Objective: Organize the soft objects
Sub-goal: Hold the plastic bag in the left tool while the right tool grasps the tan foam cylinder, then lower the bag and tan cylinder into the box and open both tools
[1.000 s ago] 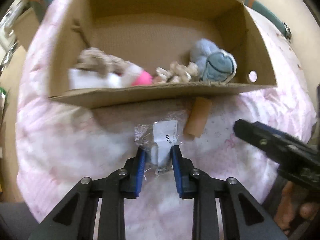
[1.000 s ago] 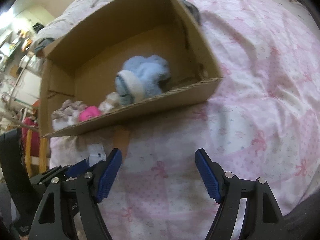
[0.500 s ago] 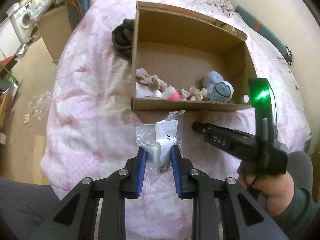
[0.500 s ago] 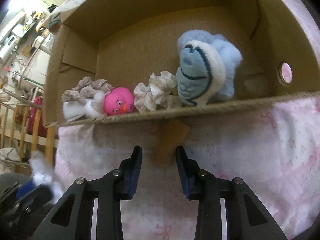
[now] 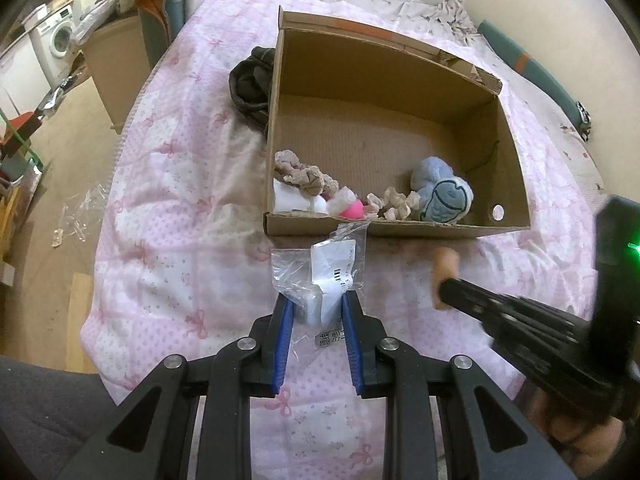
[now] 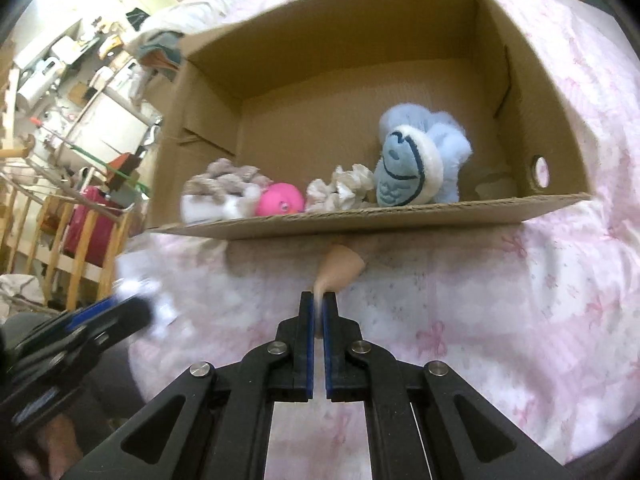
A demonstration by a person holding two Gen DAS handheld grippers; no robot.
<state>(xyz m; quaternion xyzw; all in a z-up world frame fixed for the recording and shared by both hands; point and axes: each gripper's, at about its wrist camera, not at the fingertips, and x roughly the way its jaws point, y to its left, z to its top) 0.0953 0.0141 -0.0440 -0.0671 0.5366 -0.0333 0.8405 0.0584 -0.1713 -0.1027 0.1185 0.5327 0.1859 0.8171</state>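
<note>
Right gripper fingers now pinched on tan piece below box rim; left gripper gripping bagged packet

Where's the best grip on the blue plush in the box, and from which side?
Take the blue plush by its fluffy upper body, coming from above. It sits against the cardboard box's near wall, with the cream scrunchie touching its left, so a low frontal approach is blocked. Its top is clear and probably soft enough to pinch.
</note>
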